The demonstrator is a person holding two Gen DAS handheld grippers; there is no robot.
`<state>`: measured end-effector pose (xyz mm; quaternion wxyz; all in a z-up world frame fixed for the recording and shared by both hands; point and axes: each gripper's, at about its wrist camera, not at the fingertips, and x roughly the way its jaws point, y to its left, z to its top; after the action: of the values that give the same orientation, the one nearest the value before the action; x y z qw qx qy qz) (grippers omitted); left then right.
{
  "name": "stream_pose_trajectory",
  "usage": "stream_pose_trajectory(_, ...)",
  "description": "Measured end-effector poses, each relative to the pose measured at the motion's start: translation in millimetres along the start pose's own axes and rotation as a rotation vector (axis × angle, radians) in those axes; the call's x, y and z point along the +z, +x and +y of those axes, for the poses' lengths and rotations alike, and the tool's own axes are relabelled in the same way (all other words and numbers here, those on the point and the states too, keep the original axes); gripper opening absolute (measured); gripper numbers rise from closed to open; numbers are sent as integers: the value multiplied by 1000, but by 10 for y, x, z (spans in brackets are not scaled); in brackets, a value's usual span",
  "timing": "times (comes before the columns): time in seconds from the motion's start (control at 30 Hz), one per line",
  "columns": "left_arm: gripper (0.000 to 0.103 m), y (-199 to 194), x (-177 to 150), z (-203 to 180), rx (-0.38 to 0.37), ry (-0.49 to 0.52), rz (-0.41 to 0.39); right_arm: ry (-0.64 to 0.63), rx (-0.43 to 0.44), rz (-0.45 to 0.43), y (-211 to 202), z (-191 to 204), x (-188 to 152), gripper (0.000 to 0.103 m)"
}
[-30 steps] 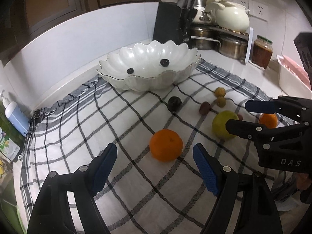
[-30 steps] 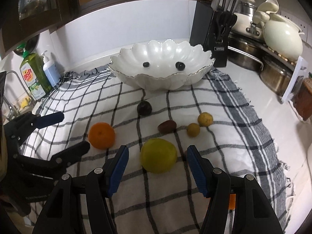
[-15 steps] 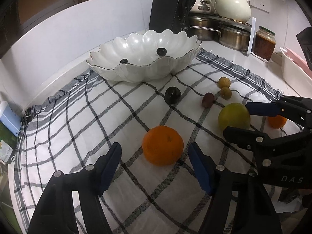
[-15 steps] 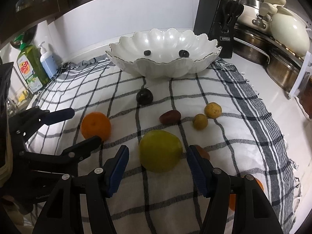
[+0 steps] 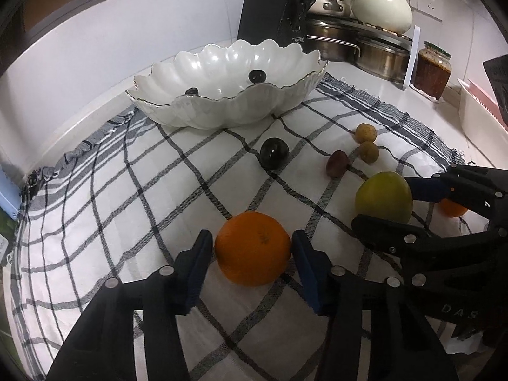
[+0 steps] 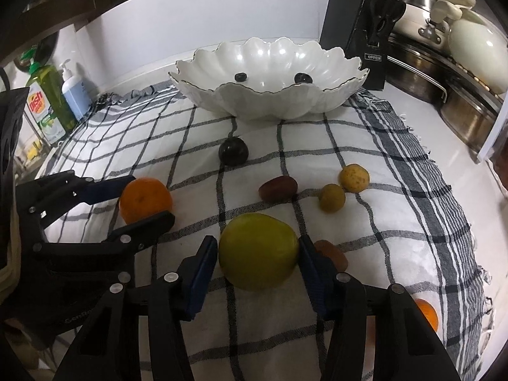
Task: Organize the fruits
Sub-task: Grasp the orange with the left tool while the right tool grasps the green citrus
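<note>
While both sets of fingers have just been closing, each now has a fruit between its pads. My left gripper (image 5: 251, 255) brackets the orange (image 5: 253, 248): the right pad touches its side and the left pad shows at most a hairline gap, so I judge the grip made or all but made. My right gripper (image 6: 257, 254) stands likewise about the green fruit (image 6: 258, 251), both pads against its flanks. A second ago both pairs stood wide and short of their fruit; since then they have come down and forward over them.

Both fruits rest on the checked cloth (image 5: 127, 206) over the desk; neither is lifted. The bowl (image 5: 222, 101) sits at the far edge of the cloth, well apart from both, and holds two small dark fruits.

Outstanding on the cloth:
- a dark round fruit (image 6: 233, 151), nearest the bowl;
- a brown oblong fruit (image 6: 278, 188);
- two small yellow fruits (image 6: 354, 178), touching or nearly so;
- another brown fruit (image 6: 331, 255), just behind my right finger;
- a small orange (image 6: 427, 312) at the near right edge.

Assessment: grasp stage is essentially complete on both sides; lift and carry to the bowl are next. The task is early, most fruit unplaced. Risk: round fruit may roll from flat pads if the squeeze is light.
</note>
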<state>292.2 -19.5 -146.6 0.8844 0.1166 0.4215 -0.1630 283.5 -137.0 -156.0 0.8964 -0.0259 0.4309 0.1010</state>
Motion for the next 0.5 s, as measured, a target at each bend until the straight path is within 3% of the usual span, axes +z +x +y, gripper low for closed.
stream_pose_trajectory(0.5,45,21,-2,31,-21,-57,-1,-5,9,-20,9,-4,-13,50)
